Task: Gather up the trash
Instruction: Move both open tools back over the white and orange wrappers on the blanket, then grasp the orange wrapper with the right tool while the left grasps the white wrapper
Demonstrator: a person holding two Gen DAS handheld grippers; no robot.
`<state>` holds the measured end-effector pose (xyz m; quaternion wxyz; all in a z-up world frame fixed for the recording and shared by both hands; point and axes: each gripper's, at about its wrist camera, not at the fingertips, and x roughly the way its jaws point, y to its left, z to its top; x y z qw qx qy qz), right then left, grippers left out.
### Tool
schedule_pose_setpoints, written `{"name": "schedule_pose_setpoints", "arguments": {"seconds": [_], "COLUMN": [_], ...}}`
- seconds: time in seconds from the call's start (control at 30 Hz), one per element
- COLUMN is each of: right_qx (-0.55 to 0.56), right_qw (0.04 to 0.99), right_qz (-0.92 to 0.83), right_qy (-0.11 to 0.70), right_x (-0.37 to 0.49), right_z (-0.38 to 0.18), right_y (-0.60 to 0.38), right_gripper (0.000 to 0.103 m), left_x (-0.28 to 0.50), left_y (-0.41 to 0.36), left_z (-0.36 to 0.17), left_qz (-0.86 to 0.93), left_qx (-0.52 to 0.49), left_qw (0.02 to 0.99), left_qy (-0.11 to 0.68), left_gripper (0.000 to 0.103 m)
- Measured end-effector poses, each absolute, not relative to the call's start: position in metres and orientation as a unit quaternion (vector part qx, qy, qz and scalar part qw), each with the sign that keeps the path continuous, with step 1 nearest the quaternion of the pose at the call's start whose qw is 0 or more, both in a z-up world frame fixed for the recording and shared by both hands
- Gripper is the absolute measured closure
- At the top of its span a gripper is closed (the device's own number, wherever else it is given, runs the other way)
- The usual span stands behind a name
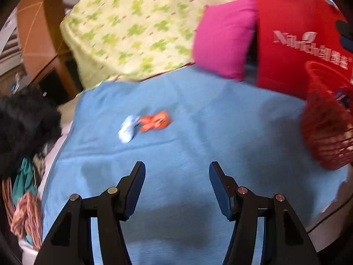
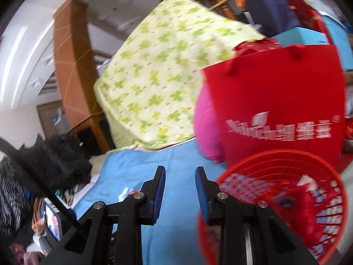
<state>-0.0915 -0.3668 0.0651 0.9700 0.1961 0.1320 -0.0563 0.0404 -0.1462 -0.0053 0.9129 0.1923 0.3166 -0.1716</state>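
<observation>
From my feed, the blue bed sheet (image 1: 198, 119) is matt woven cloth, lightly creased. The orange wrapper (image 1: 155, 121) looks like glossy crinkled foil; the white scrap (image 1: 127, 129) beside it seems soft paper. The red basket (image 2: 286, 194) is shiny plastic lattice. The red bag (image 2: 284, 101) has a dull, felt-like surface; the pink pillow (image 1: 222, 37) is smooth fabric. My left hand-held gripper (image 1: 177, 167) is matt black plastic with bright metal pins.

Bare blue sheet (image 1: 198, 119) lies open ahead; red basket (image 1: 326, 132) and pink pillow (image 1: 222, 37) crowd its right.
</observation>
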Motion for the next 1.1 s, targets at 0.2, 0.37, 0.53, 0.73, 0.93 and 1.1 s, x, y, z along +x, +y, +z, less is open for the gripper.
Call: {"name": "schedule_pose_setpoints", "arguments": {"seconds": [0.2,0.37,0.53,0.73,0.93,1.1], "right_qx": [0.183,0.183,0.168,0.172,0.175,0.198], "right_qw": [0.967,0.958,0.949,0.93,0.912,0.897], "right_qz": [-0.012,0.024,0.039,0.055,0.067,0.064], "right_qy": [0.176,0.221,0.263,0.32,0.365,0.39], "right_x": [-0.05,-0.008,0.036,0.098,0.166,0.211], "right_z": [0.051,0.035,0.016,-0.013,-0.043,-0.064], "right_y": [-0.324,-0.293,-0.269,-0.259,-0.253,-0.257], "right_gripper": [0.072,0.072,0.072,0.072,0.072,0.072], "left_x": [0.071,0.095,0.124,0.165,0.195,0.211], "left_y": [-0.104,-0.076,-0.059,-0.05,-0.033,-0.029], "left_z": [-0.017,-0.025,-0.031,-0.037,-0.046,-0.052], "left_qz": [-0.13,-0.11,-0.097,-0.06,-0.023,-0.013], "left_qx": [0.161,0.139,0.104,0.09,0.061,0.056], "left_qw": [0.916,0.915,0.91,0.912,0.908,0.906], "left_qy": [0.344,0.362,0.389,0.395,0.413,0.42], "left_gripper": [0.042,0.042,0.042,0.042,0.042,0.042]}}
